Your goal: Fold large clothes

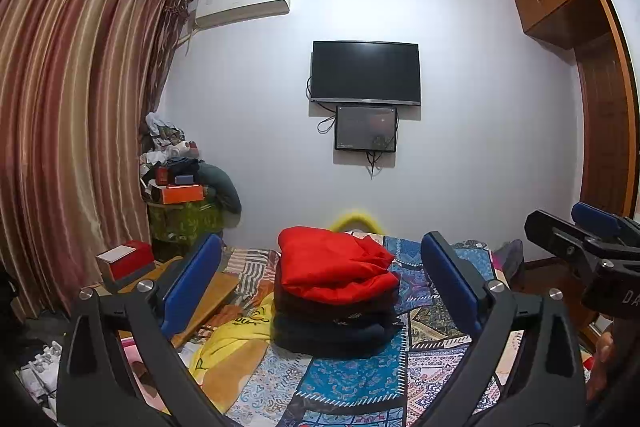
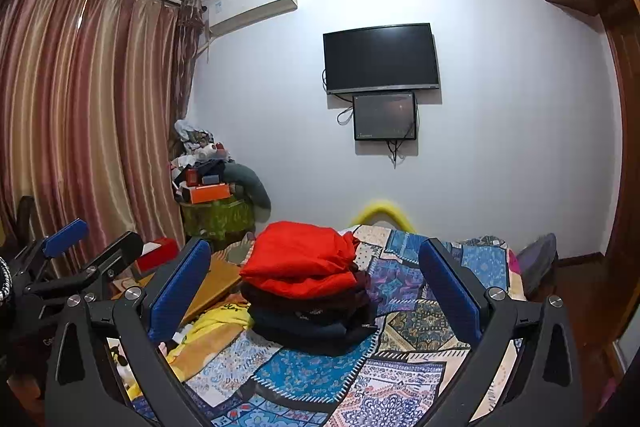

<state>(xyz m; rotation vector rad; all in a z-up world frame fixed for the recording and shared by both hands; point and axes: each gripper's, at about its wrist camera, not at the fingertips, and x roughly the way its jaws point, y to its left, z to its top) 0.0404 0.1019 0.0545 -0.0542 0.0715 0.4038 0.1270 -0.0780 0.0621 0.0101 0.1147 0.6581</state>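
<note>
A: Left claw (image 1: 320, 279) status?
B: Spread wide, holding nothing. Raised above the bed (image 1: 360, 383), blue pads (image 1: 192, 279) framing the stack of folded clothes (image 1: 336, 303) at 12 o'clock.

A: Right claw (image 2: 316, 283)?
B: Likewise parted and empty. Stack (image 2: 308, 291) at 12 o'clock, slightly toward 11. Seen from the left wrist at 3 o'clock, beside the left claw, apart from it.

A: Stack contents?
B: Red garment (image 1: 336, 267) on top, loosely folded, upper edge puffed; dark garments (image 1: 332, 327) beneath, flatter. Resting on the patterned quilt, near the bed's middle.

A: Handling?
B: Soft, limp, probably padded and bulky; likely springy and inclined to unfold. Fabric possibly slick; top piece may slide off the stack if nudged sideways.

A: Hold points?
B: Pinch at doubled fold edges or corners, one claw per side, not at the puffed centre. Support both ends when lifting.

A: Other items?
B: Yellow cloth (image 1: 236, 343) at 9 o'clock of the stack, unfolded, possibly next. Television (image 1: 366, 73) on the far wall, curtain (image 1: 72, 115) at 9 o'clock.

A: Progress?
B: Judged well along; no garment in hand.
</note>
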